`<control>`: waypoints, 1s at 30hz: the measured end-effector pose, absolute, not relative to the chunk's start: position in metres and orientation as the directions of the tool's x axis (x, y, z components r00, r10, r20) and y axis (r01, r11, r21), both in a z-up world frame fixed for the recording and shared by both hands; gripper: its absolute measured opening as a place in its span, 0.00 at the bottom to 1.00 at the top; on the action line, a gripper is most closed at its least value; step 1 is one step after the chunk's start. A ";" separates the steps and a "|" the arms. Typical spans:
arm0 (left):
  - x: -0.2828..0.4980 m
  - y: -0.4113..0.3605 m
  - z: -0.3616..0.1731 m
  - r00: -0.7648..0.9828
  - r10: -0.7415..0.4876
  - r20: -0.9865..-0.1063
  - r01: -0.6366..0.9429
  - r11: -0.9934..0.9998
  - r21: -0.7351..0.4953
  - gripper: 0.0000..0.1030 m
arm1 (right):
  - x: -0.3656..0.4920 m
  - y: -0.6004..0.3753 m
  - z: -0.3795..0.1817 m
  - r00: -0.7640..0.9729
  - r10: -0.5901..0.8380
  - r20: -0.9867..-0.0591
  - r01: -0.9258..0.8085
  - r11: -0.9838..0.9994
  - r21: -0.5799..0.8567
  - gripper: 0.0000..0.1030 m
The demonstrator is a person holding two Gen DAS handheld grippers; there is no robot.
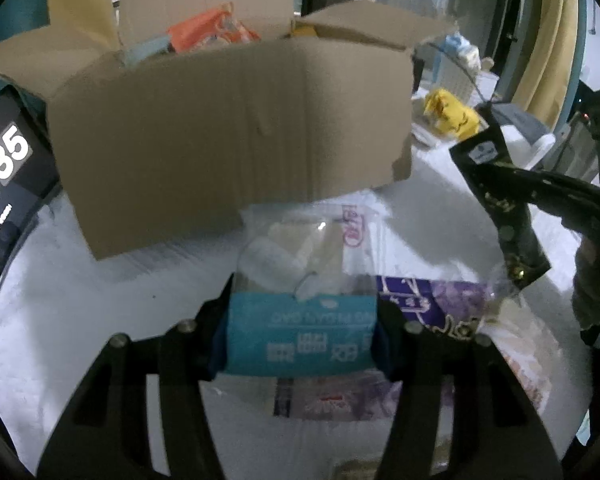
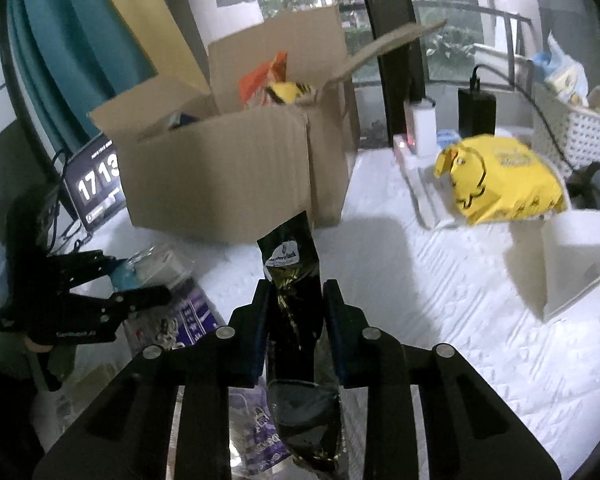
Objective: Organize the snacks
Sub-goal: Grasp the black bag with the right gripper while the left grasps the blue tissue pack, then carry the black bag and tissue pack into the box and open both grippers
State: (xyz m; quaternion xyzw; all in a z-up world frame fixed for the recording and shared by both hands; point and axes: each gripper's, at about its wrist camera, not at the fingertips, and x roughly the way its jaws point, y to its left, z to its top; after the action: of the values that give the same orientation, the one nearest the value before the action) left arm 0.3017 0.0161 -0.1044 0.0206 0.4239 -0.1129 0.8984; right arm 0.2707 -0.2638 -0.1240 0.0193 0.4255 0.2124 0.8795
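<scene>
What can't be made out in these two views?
- Box contents: near wall hides most, both views.
- Clock: box cuts off digits, right view; frame edge, left view.
- Black packet print: too small.
- Purple packet: left gripper and its blue-and-clear packet cover part.

Teal curtain [image 2: 60, 60], window [image 2: 452, 20], white tabletop [image 2: 440, 300].
</scene>
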 end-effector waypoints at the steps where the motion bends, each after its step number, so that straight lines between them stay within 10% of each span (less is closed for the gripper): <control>1: 0.301 0.017 -0.101 0.619 -0.191 -0.762 0.221 0.973 -0.064 0.55 | 0.271 -0.265 -0.121 0.553 0.390 -0.736 -0.356 0.909 0.214 0.27; 30: 0.308 0.061 0.027 0.826 -0.206 -0.524 0.194 0.978 -0.078 0.55 | 0.301 -0.232 0.020 0.749 0.405 -0.524 -0.392 0.909 0.142 0.26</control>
State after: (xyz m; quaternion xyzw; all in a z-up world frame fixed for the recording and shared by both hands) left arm 0.3081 0.0612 0.0267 -0.0109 0.2755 -0.1046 0.9555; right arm 0.3009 -0.2318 0.0202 0.0114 0.2830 0.2130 0.9351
